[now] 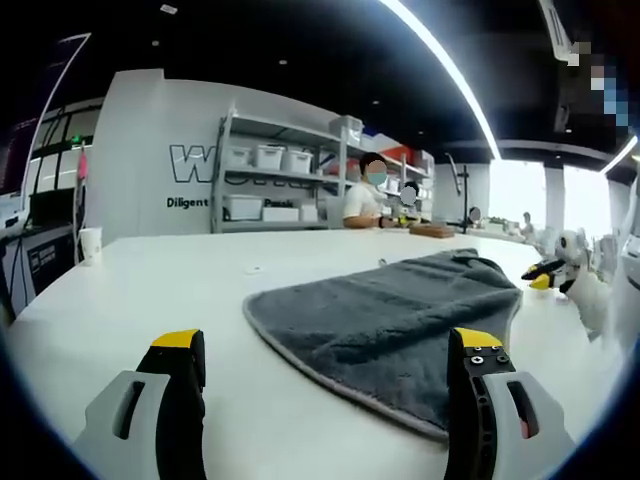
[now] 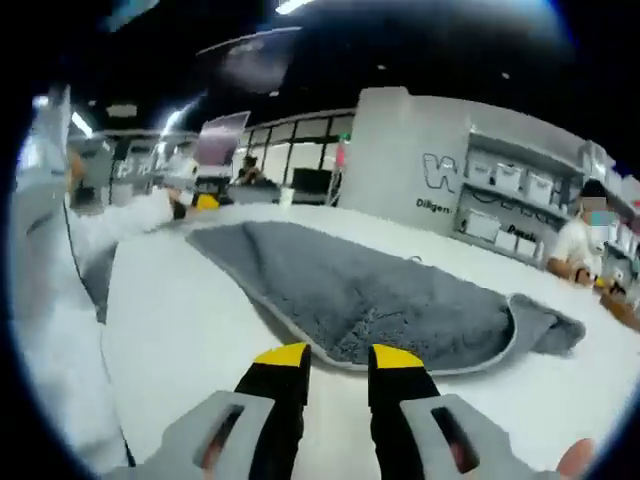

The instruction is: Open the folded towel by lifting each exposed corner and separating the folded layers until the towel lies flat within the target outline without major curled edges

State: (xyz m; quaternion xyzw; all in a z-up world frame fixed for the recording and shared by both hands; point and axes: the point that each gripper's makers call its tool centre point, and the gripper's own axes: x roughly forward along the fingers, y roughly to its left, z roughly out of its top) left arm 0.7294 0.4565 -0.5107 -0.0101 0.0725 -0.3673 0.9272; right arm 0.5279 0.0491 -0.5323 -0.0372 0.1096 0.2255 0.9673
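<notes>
Left gripper view: the left gripper point(image 1: 325, 345) hangs wide open and empty over the white table point(image 1: 150, 300), with the grey towel point(image 1: 400, 315) spread between its jaws. Behind it, wall lettering point(image 1: 187, 202) reads "Diligent". In the right gripper view, the right gripper point(image 2: 338, 357) is narrowly open and empty just short of the towel's edge.

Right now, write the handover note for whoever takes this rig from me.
Left gripper: open, empty, low over the white table, with the grey towel just ahead of it.
Right gripper: jaws nearly together, empty, close to the towel's near edge but not holding it.
Towel: lies mostly spread on the table; one end is bunched and folded over.
Done: most of it looks opened.
Left: lift the bunched end, flatten it, smooth the edges. No target outline is visible.
</notes>
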